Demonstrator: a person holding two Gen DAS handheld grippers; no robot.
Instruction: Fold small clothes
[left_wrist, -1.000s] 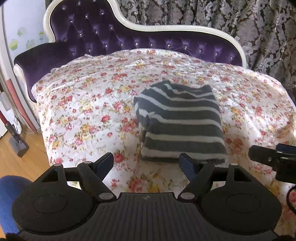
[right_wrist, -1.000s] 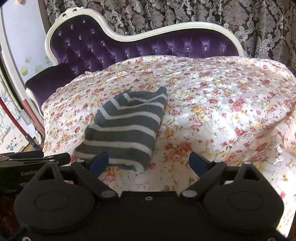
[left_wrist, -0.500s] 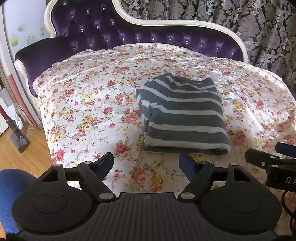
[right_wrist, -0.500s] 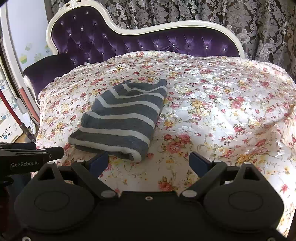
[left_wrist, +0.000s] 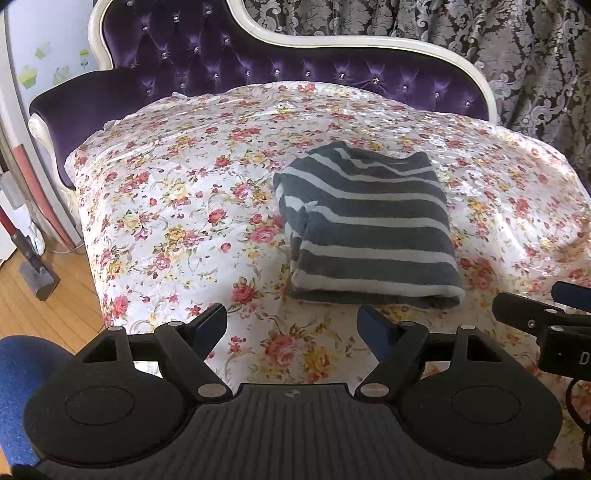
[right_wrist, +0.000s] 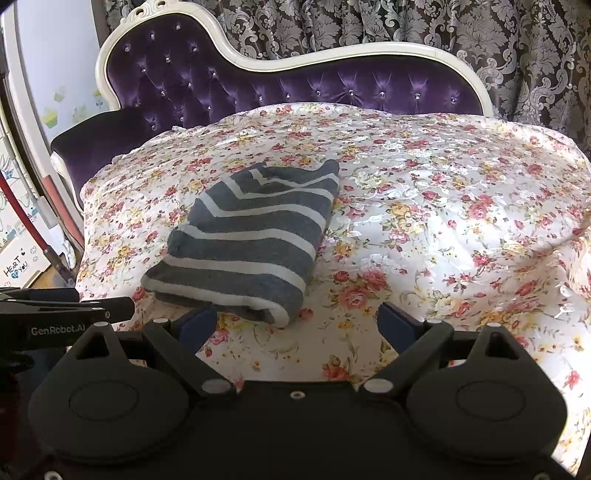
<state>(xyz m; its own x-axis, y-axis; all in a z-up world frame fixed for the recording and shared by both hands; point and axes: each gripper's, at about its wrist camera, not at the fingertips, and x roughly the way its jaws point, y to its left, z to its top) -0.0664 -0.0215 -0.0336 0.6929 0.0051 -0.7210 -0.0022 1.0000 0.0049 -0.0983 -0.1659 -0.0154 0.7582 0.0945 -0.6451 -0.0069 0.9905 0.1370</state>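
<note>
Covering a purple tufted velvet chaise (left_wrist: 229, 70) with a cream carved frame, a glossy white floral-print sheet (left_wrist: 177, 206) fills the scene; patterned damask curtains (right_wrist: 406, 26) hang behind, wood floor (left_wrist: 44, 306) at left. A grey, white-striped knit garment (left_wrist: 369, 229), folded into a thick rectangle, lies mid-sheet. The left gripper (left_wrist: 291, 325) and right gripper (right_wrist: 297, 321) hover wide apart, apparently empty.

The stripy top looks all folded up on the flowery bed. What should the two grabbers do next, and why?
Probably back both away and leave it. The grey striped garment already lies as a tidy folded bundle on the floral bedspread. The left gripper and right gripper are both open, empty and short of it, so nothing needs gripping unless an edge needs smoothing.
</note>
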